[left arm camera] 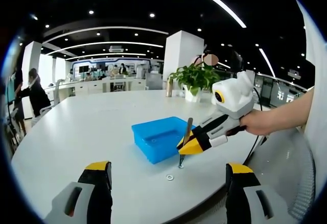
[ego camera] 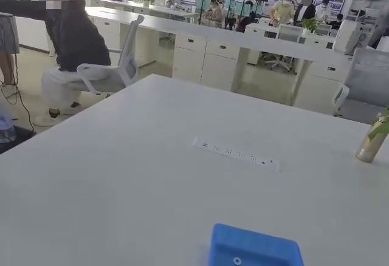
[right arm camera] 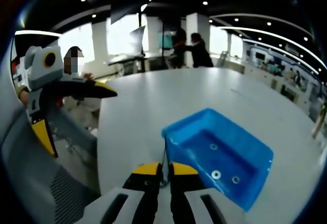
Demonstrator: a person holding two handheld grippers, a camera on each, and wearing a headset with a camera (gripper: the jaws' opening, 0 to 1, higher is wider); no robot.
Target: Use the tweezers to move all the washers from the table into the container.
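Nearest the lens in the right gripper view, the right hand-held gripper (right arm camera: pixel 164 169) has its jaws together, clamped on the tweezers (right arm camera: pixel 164 150). Their shaft points toward 12 o'clock at the near corner of the blue container (right arm camera: pixel 248 196). Three washers (right arm camera: pixel 216 174) lie inside it.

In the left gripper view the tweezer tips come down to the white surface (left arm camera: pixel 76 132), with one loose washer (left arm camera: pixel 169 176) just beside them at 7 o'clock. It lies near the container's front wall. I cannot tell whether the tips touch it.

The left hand-held gripper (left arm camera: pixel 167 169) has its jaws wide apart and holds nothing.

The step in hand looks like picking up this washer. It would go best with the tips shifted toward 7 o'clock to straddle the ring's edge. A steep shaft and a gentle squeeze should help, since a flat ring likely skids on a smooth top. It then needs lifting clear of the wall.
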